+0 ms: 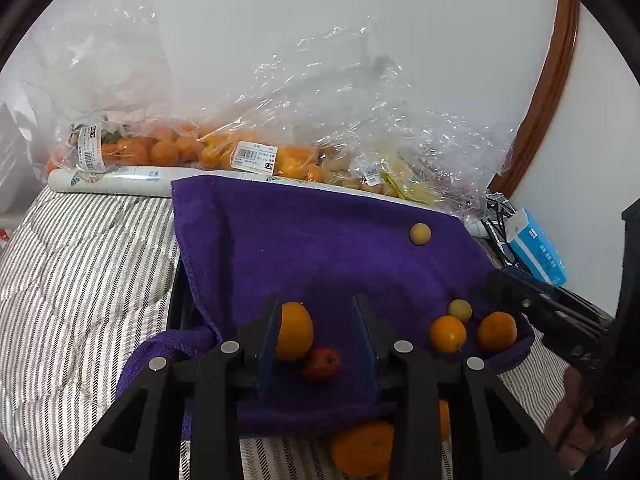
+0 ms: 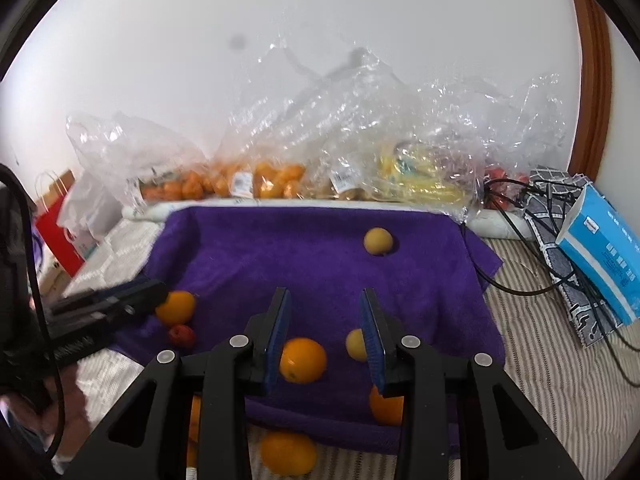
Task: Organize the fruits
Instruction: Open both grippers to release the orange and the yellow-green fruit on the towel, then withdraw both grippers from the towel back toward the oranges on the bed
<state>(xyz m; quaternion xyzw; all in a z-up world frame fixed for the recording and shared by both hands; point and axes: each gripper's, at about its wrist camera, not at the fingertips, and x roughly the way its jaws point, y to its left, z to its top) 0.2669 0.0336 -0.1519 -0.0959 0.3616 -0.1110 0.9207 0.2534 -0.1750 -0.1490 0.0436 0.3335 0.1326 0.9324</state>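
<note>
A purple towel (image 1: 304, 240) lies over a raised surface. In the left wrist view my left gripper (image 1: 318, 312) is open, with an orange (image 1: 294, 330) against its left finger and a small red apple (image 1: 322, 364) between the fingers. Two oranges (image 1: 448, 334) and a small yellow fruit (image 1: 460, 309) sit at the right by my right gripper (image 1: 500, 280). Another yellow fruit (image 1: 420, 234) lies farther back. In the right wrist view my right gripper (image 2: 325, 306) is open above an orange (image 2: 302, 360) and a yellow fruit (image 2: 356, 344). My left gripper (image 2: 158, 290) shows at the left beside an orange (image 2: 176, 307).
Clear plastic bags of oranges (image 1: 168, 148) and yellowish fruit (image 2: 404, 176) line the wall behind the towel. A blue tissue box (image 2: 600, 256) and black cables (image 2: 520, 240) lie at the right. Oranges (image 2: 288, 452) rest on the striped bedding (image 1: 80, 280) below the towel's front edge.
</note>
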